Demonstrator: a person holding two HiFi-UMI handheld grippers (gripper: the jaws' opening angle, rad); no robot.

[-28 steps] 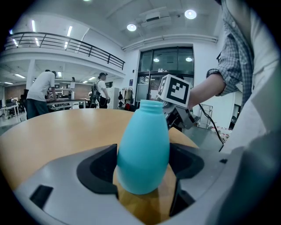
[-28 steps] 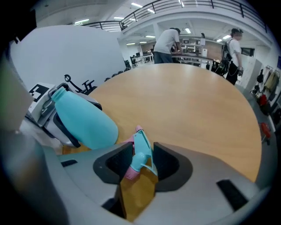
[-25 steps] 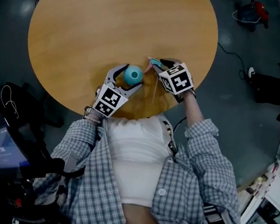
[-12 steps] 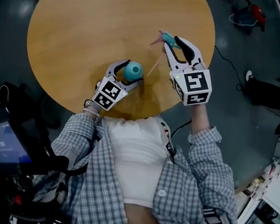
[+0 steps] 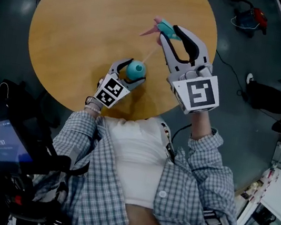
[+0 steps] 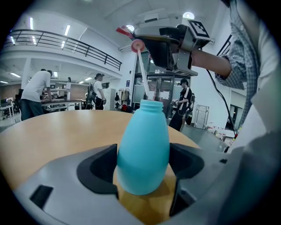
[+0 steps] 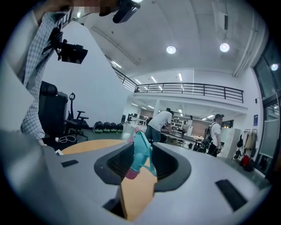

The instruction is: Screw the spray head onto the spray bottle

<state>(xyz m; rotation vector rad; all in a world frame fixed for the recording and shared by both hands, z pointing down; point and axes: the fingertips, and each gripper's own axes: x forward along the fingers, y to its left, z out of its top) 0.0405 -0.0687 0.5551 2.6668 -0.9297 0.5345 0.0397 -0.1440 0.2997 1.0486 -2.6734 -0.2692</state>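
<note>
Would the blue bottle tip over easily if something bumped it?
Probably: the bottle looks like open-necked plastic, likely empty and light. Its round body could roll once down. The left tongs hold it upright.

Round wooden table point(image 5: 92, 16); dark floor point(image 5: 224, 123); railed mezzanine point(image 7: 193, 90); ceiling lights point(image 7: 171, 50); possibly office chair point(image 7: 77, 121).

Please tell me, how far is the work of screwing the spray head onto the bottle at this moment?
Done: the left gripper clamps the spray bottle upright on the table, and the right gripper grips the spray head. In hand: the head hangs above the bottle, its tube slanting down to the open neck. Left: lower the head onto the neck and screw it on.
</note>
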